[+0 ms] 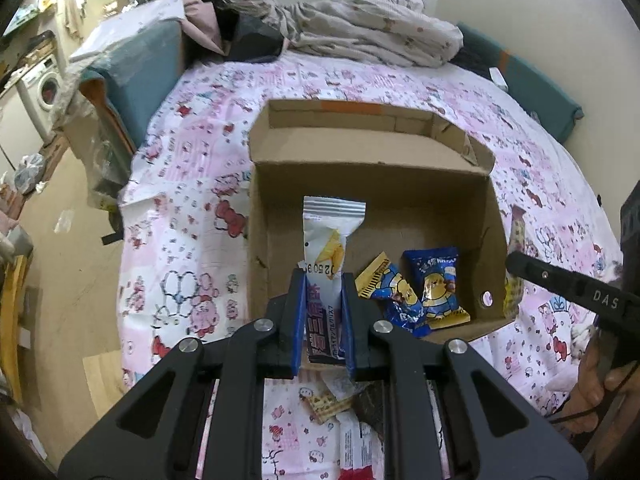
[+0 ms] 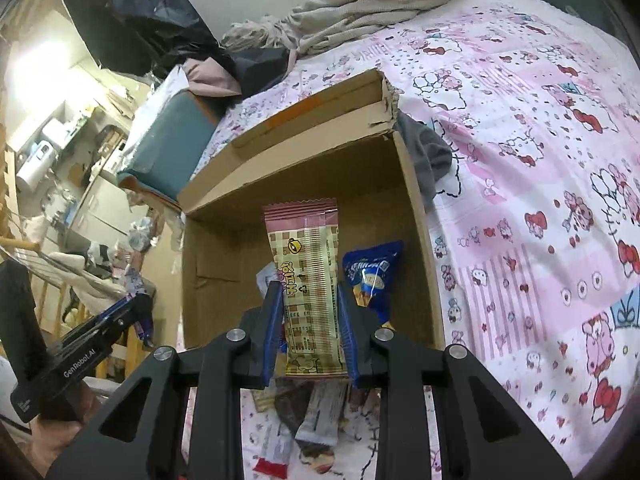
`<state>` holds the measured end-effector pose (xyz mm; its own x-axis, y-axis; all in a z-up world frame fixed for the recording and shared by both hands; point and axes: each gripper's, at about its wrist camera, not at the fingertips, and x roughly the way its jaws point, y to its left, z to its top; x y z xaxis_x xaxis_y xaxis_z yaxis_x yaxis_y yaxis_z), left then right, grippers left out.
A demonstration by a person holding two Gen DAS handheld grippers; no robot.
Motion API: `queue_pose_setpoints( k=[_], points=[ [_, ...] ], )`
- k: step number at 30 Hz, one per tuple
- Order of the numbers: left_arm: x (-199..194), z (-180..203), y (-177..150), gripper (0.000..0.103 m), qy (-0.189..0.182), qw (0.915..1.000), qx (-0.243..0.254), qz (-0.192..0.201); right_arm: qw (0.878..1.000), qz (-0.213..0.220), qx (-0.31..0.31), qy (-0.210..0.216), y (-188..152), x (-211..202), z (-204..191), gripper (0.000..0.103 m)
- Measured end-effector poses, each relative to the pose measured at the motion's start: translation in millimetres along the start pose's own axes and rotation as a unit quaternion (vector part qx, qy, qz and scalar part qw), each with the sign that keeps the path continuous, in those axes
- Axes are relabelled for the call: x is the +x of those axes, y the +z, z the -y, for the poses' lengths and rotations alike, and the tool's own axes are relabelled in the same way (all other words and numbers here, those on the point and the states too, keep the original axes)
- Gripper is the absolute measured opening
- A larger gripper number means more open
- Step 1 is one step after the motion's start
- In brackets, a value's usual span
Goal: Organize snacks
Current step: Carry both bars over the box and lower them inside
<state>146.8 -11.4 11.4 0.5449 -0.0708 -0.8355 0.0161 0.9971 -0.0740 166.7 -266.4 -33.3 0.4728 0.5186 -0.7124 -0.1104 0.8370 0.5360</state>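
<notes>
Two grippers, left gripper (image 1: 323,280) pinching a white wafer packet (image 1: 325,240), right gripper (image 2: 309,292) pinching a pink-checked wafer packet (image 2: 308,276), hold them over the cardboard box (image 1: 400,196), apparently for dropping in.

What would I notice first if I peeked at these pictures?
A big open cardboard box sits on a pink cartoon bedsheet, with two blue snack packets inside. Each gripper holds a snack over it: the left gripper a white wafer packet, the right gripper a pink-topped checkered packet.
</notes>
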Motion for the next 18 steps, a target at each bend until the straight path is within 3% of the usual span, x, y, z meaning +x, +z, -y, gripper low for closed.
queue_pose_setpoints(
  k=[8,13,18],
  points=[
    [43,-1,-7,0.013,-0.009,0.9997,0.017,-0.018,0.999,-0.027,-0.003,-0.017,-3,25,1,0.028],
    [59,-9,-10,0.013,-0.017,0.9992,-0.013,-0.034,0.999,-0.034,-0.010,-0.020,-9,31,0,0.028],
    [69,-2,-12,0.013,-0.021,0.9988,-0.004,-0.045,0.999,-0.045,-0.003,-0.025,-12,39,4,0.028]
  ],
)
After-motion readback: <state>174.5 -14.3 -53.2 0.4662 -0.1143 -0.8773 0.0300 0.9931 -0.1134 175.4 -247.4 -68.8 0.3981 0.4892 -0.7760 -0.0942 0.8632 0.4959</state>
